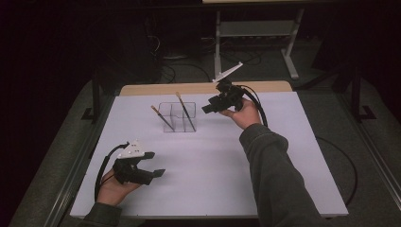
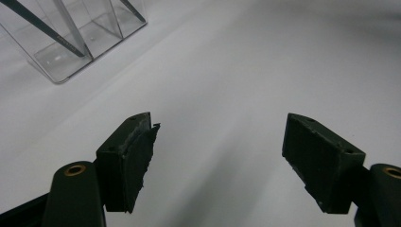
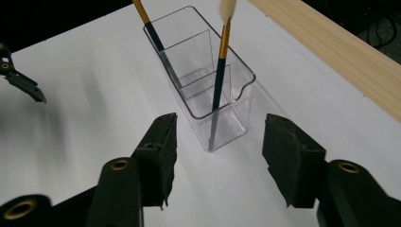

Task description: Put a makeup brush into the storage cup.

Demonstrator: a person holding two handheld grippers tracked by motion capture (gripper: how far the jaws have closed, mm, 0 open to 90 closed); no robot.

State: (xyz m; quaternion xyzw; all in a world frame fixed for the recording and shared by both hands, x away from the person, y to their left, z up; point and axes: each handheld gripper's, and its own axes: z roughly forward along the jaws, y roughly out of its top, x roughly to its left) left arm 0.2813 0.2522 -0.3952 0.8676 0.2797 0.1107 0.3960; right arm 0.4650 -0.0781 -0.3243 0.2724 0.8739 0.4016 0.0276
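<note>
Hovering right gripper (image 3: 217,142) spread wide, clear holder (image 3: 215,101) with brushes just ahead; left gripper (image 2: 217,151) also spread

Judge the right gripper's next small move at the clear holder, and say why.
Probably ease the right gripper back from the clear holder: its jaws are open and empty, and both brushes already stand inside. The left gripper is open over the white table.
</note>
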